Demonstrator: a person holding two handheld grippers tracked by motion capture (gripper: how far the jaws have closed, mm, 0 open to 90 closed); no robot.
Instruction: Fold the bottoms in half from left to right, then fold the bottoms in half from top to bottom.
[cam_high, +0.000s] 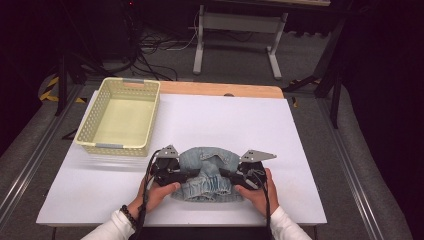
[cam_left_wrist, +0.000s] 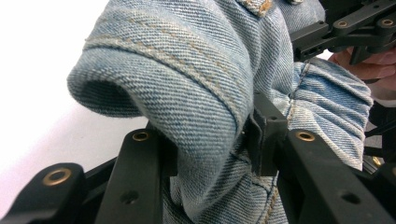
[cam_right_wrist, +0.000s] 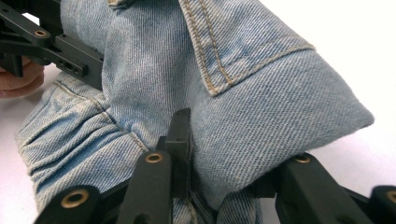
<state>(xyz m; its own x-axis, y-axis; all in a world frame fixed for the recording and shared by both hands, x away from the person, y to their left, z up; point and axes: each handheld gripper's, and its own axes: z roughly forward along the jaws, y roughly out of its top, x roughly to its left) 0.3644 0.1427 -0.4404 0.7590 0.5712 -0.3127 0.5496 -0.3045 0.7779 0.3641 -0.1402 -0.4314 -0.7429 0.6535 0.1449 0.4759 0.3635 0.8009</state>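
Note:
A bunched light-blue denim garment (cam_high: 210, 159) lies at the front middle of the white table top (cam_high: 225, 120). My left gripper (cam_high: 195, 175) reaches into it from the left and my right gripper (cam_high: 223, 173) from the right, each held by a hand. In the left gripper view, the left gripper (cam_left_wrist: 212, 140) is shut on a thick fold of the denim garment (cam_left_wrist: 187, 79). The right gripper view has the right gripper (cam_right_wrist: 224, 163) pinching another fold of the denim garment (cam_right_wrist: 261, 107). The fabric hides the pads on both.
An empty pale-yellow plastic basket (cam_high: 120, 146) stands at the table's left back. A strip of bare wood (cam_high: 220, 89) runs along the far edge. Beyond the table are cables and a white frame (cam_high: 200, 45) on the floor.

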